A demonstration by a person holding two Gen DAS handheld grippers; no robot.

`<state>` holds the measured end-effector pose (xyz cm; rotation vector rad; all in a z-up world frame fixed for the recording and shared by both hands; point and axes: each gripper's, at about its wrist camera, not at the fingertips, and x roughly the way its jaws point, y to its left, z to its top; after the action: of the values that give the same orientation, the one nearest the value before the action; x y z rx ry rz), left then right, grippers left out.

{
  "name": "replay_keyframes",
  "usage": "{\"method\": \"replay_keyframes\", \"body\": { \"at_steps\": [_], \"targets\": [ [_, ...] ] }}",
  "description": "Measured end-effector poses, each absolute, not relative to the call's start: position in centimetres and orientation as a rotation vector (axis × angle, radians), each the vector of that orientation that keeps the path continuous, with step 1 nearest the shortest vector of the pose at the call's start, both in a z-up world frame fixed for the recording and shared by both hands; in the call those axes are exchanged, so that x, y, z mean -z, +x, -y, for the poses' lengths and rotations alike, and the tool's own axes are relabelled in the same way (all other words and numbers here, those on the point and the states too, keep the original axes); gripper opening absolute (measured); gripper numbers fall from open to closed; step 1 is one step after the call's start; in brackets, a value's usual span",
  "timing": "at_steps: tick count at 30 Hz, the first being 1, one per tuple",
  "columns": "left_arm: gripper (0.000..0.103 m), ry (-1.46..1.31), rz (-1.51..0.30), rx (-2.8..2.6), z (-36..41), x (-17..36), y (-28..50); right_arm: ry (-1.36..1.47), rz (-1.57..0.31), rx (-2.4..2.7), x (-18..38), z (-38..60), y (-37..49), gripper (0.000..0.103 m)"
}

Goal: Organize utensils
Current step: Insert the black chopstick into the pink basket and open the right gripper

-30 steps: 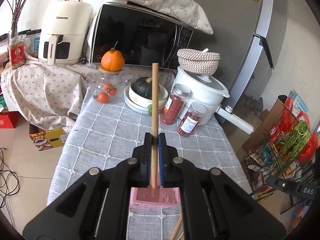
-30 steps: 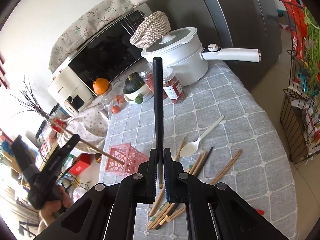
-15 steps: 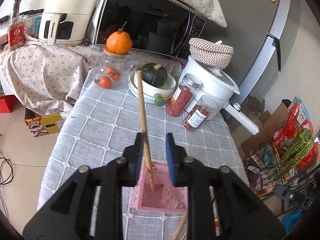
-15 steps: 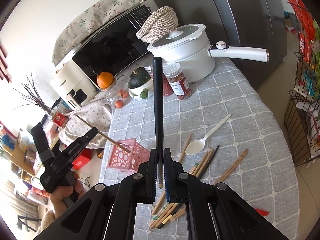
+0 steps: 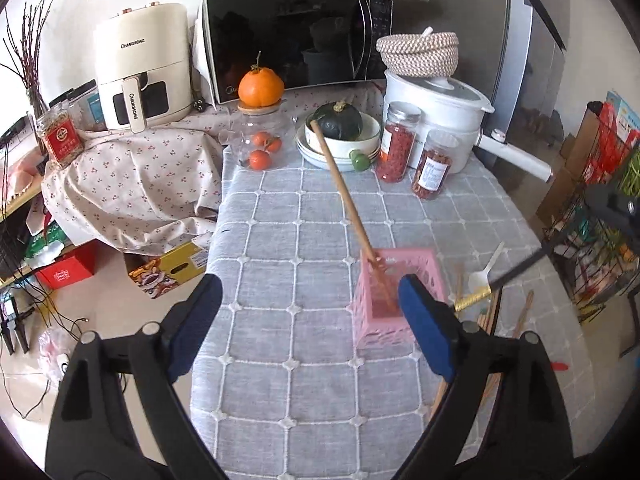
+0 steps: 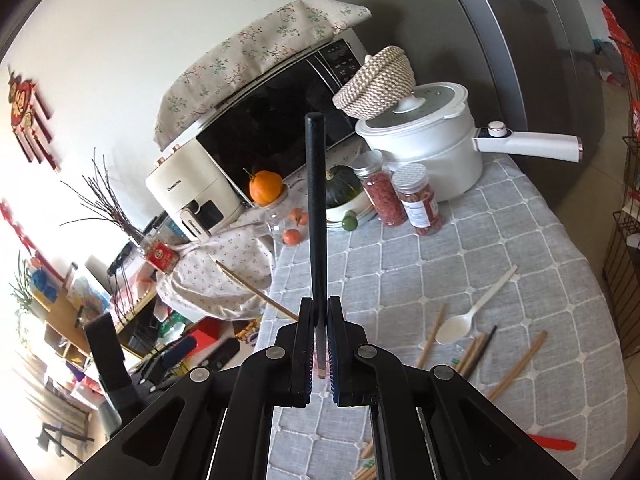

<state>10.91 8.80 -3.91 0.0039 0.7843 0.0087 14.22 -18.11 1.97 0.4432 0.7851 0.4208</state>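
A pink lattice basket (image 5: 404, 280) stands on the grey checked tablecloth (image 5: 288, 216). A wooden chopstick (image 5: 344, 196) leans in it, tilted to the far left. My left gripper (image 5: 310, 314) is open wide and empty, just in front of the basket. My right gripper (image 6: 320, 354) is shut on a black chopstick (image 6: 316, 208) that points up and away; its gold tip shows in the left wrist view (image 5: 474, 300). Several loose chopsticks (image 6: 516, 368) and a white spoon (image 6: 472, 312) lie on the cloth to the right.
At the back stand a microwave (image 5: 296, 40), an air fryer (image 5: 144, 76), a white pot (image 5: 436, 112), two spice jars (image 5: 396, 146), a bowl with a squash (image 5: 340, 128) and a glass jar (image 5: 262, 140). A wire rack (image 5: 600, 216) stands at the right.
My left gripper opened, let go of the wooden chopstick into the pink basket and drew back. The right gripper moved closer to the basket with the black chopstick.
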Motion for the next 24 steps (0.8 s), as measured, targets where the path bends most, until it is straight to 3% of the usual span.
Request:
{"method": "replay_keyframes", "body": {
  "at_steps": [7, 24],
  "targets": [
    [0.090, 0.008, -0.857, 0.027, -10.4, 5.5, 9.5, 0.412, -0.747, -0.412, -0.9, 14.7, 16.3, 0.006],
    [0.090, 0.053, -0.898, 0.086, -9.3, 6.5, 9.3, 0.358, -0.961, -0.366, 6.2, 11.0, 21.5, 0.006]
  ]
}}
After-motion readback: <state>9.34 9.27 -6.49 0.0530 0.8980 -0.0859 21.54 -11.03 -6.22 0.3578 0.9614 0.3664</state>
